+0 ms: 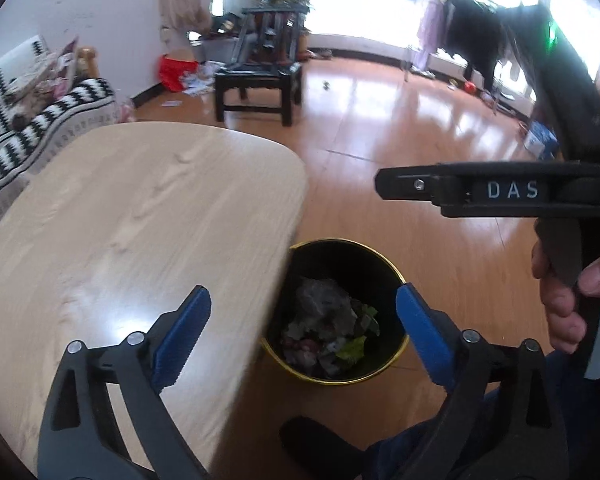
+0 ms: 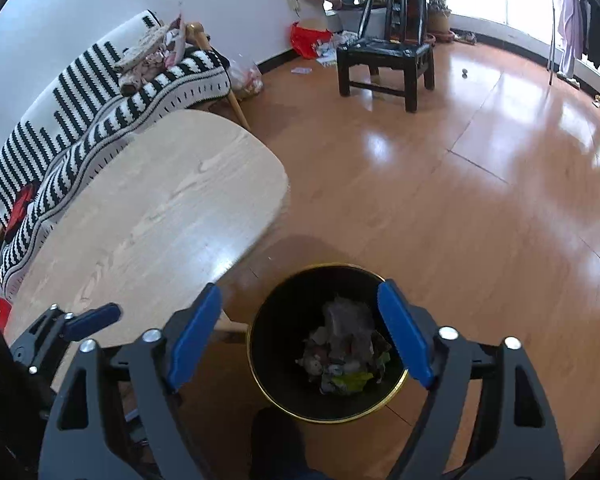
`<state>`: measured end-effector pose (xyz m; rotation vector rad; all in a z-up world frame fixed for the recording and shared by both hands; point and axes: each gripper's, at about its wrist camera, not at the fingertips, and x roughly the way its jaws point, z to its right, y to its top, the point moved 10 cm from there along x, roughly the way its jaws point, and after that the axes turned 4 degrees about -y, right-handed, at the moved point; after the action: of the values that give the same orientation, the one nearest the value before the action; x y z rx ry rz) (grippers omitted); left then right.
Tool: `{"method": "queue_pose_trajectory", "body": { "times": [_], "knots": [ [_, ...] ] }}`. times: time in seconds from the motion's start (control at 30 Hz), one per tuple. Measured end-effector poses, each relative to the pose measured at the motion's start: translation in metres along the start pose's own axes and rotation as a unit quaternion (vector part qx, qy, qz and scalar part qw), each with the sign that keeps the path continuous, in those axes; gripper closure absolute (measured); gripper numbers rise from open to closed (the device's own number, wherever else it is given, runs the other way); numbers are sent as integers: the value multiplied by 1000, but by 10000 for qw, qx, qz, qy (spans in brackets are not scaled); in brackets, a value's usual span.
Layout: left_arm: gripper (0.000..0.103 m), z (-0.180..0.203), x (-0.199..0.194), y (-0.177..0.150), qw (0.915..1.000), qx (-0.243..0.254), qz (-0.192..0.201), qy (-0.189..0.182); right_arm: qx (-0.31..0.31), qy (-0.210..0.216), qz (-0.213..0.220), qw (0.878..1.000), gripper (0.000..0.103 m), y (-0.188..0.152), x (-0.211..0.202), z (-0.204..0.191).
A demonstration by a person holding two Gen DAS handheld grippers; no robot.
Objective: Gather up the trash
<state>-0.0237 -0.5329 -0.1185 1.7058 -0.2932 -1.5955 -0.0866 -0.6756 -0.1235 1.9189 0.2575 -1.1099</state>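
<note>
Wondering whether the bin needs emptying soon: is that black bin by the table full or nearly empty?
Partly filled. The black bin holds crumpled trash lying low inside, with bare dark wall showing well above it.

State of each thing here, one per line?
Left gripper: open, nothing between the jaws.
Right gripper: open, nothing held.
Bin: upright on the floor beside the table, no lid.
Trash: crumpled, lying in the bin.
Table: no trash on the part in view.
</note>
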Motion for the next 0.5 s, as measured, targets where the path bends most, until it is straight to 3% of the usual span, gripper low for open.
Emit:
{"method": "queue_pose_trajectory", "body": {
  "times": [0.13, 0.27, 0.43, 0.5],
  "knots": [
    [11, -35, -37, -10, 9991, -247, 105, 329, -179, 127, -23, 9998, 16, 5, 1, -32],
    [10, -95, -82, -40, 9909, -651, -82, 1173, -603, 311, 4, 9977, 10, 6, -3, -86],
    [10, -185, -162, -106, 9602, -1680, -244, 2217, -1400, 748, -7, 9873, 9, -9, -16, -194],
    [10, -206, -190, -127, 9509, -1883, -217, 2448, -1688, 910, 7, 9814, 9, -18, -23, -233]
  ]
}}
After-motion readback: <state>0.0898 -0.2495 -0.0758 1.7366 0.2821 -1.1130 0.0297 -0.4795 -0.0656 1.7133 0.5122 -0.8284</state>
